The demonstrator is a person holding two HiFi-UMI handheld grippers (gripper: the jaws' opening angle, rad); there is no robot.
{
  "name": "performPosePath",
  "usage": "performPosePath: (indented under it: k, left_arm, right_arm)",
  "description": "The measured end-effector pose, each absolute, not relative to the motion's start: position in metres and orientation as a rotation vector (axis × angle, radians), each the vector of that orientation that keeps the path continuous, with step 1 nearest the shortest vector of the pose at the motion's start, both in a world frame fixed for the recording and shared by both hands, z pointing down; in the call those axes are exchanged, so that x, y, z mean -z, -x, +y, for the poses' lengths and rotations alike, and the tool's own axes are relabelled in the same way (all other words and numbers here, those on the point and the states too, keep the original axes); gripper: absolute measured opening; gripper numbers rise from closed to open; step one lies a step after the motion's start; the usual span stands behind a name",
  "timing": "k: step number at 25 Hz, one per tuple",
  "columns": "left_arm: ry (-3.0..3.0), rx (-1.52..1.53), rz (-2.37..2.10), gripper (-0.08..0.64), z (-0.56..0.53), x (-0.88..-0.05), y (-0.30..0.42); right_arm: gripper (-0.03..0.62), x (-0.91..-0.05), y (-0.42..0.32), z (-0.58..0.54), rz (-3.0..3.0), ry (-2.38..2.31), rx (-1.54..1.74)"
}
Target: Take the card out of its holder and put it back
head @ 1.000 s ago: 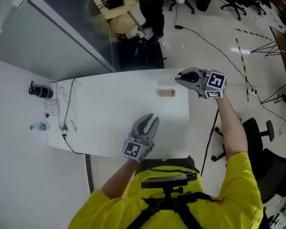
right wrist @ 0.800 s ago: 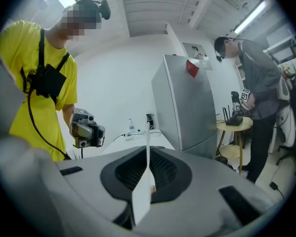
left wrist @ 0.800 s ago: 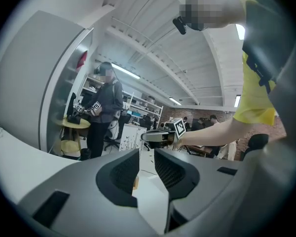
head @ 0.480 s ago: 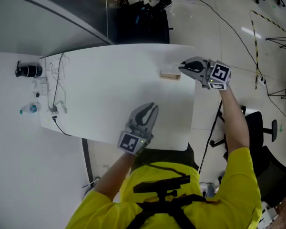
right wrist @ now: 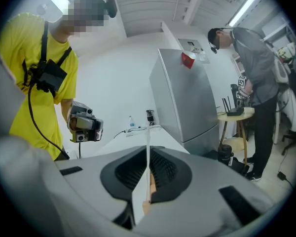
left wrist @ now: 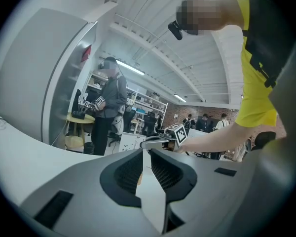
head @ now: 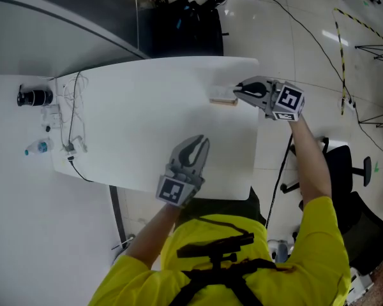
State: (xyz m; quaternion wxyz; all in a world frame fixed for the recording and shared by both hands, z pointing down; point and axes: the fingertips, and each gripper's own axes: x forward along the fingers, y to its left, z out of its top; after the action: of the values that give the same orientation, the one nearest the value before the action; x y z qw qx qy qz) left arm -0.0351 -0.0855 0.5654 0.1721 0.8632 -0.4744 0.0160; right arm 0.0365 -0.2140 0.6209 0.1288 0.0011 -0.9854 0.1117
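A small wooden card holder (head: 222, 100) lies on the white table (head: 134, 132) near its far right side, with a pale card (head: 221, 92) standing in it. My right gripper (head: 237, 91) reaches in from the right, its tips at the holder's right end. In the right gripper view the card (right wrist: 148, 147) shows edge-on between the jaws, which are shut on it, and the wooden holder (right wrist: 151, 185) sits just below. My left gripper (head: 198, 146) rests over the table's near side, shut, with nothing held.
A black cylinder (head: 34, 97), tangled cables (head: 70, 126) and a small bottle (head: 37, 148) lie at the table's left end. A person (right wrist: 254, 78) stands by a round side table beyond the far edge. An office chair (head: 354, 171) is on the right.
The right gripper has moved a little left and down onto the holder's right end. The head view has shifted. The left gripper has stayed put.
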Motion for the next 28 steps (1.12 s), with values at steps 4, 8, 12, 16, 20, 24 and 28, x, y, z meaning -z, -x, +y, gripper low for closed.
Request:
performPosePath:
  k: [4,8,12,16,20,24,28]
  left_arm:
    - [-2.449,-0.053,-1.346,0.052,-0.084,-0.566,0.038]
    - [-2.433,-0.062,-1.354,0.052,-0.084,-0.57,0.044]
    - [-2.423,-0.066,-1.351,0.052,-0.083,-0.572,0.047]
    - [-2.43,-0.064,-1.344,0.052,-0.084,-0.572,0.047]
    - [-2.429,-0.064,-1.34,0.052,-0.087,-0.573,0.045]
    - [-2.43,-0.061,-1.331,0.052,-0.088,-0.573,0.043]
    - [-2.425,-0.062,-1.335,0.052,-0.089,-0.572,0.043]
  right_arm:
    - [0.021,-0.621,-0.039,-0.217,-2.874,-0.031,-0.331]
    - [0.021,-0.62,-0.039,-0.216,-2.867,-0.012,-0.327]
    - [0.021,-0.621,-0.041,-0.215,-2.86,-0.012,-0.329]
    - [0.021,-0.624,-0.042,-0.217,-2.855,-0.036,-0.316]
    - [0.021,-0.623,-0.043,-0.216,-2.849,-0.04,-0.316]
    - [0.021,-0.623,-0.045,-0.216,-2.843,-0.035,-0.316]
    - [0.021,-0.63,-0.043,-0.215,-2.789,0.008,-0.275]
